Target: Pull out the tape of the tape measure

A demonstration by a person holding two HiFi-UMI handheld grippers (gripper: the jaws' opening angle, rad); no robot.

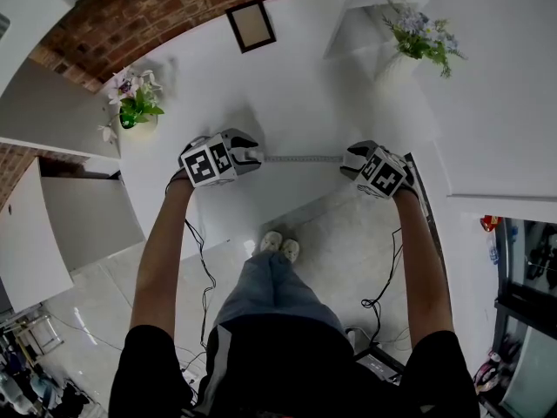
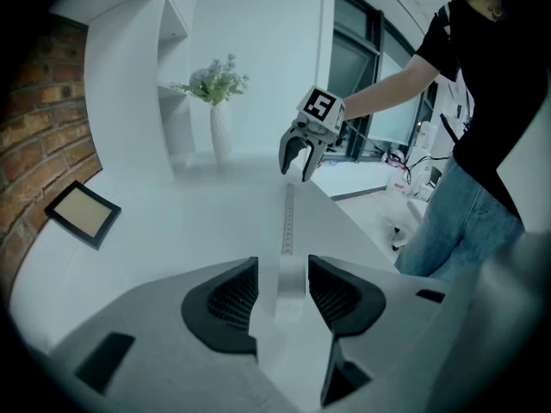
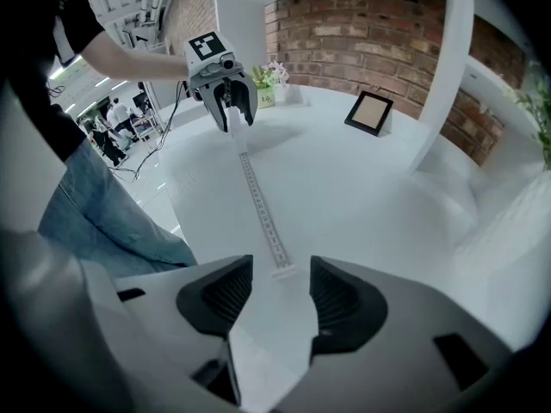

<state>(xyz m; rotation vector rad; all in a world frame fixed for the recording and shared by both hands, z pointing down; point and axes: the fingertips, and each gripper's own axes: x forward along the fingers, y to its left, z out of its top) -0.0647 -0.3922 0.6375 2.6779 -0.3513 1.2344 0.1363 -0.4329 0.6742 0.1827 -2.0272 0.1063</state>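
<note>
left jaws: left gripper [image 2: 281, 263] stands wide. The white tape measure case [image 2: 291, 289] sits upright between the pads with a slim gap on each side, and no pad presses on it.
right jaws: right gripper [image 3: 281, 261] is wide too and grips nothing. The tape end hook [image 3: 282, 271] lies flat on the counter [image 1: 287, 103], right at the jaw mouth between the tips.
tape: tape [image 3: 258, 206] is out of the case, flat on the counter, in a straight run from case to hook.
long axis: gripper to gripper, left-right across the head view. Each gripper looks straight down it at the other.
nearer hand: case is with the left, hook with the right. Either is already in line with its jaws, so a re-grip would need only a close, no reach.
task status: my read is that the pull-out is done, since both ends lie free.
risk: my guess is the tape could spring back if the case has no lock.
writing: graduation marks show on the tape, but the numerals are too small to read. No brand is legible on the case. The marker cube [image 1: 207, 164] faces carry black-and-white square patterns, no text.
</note>
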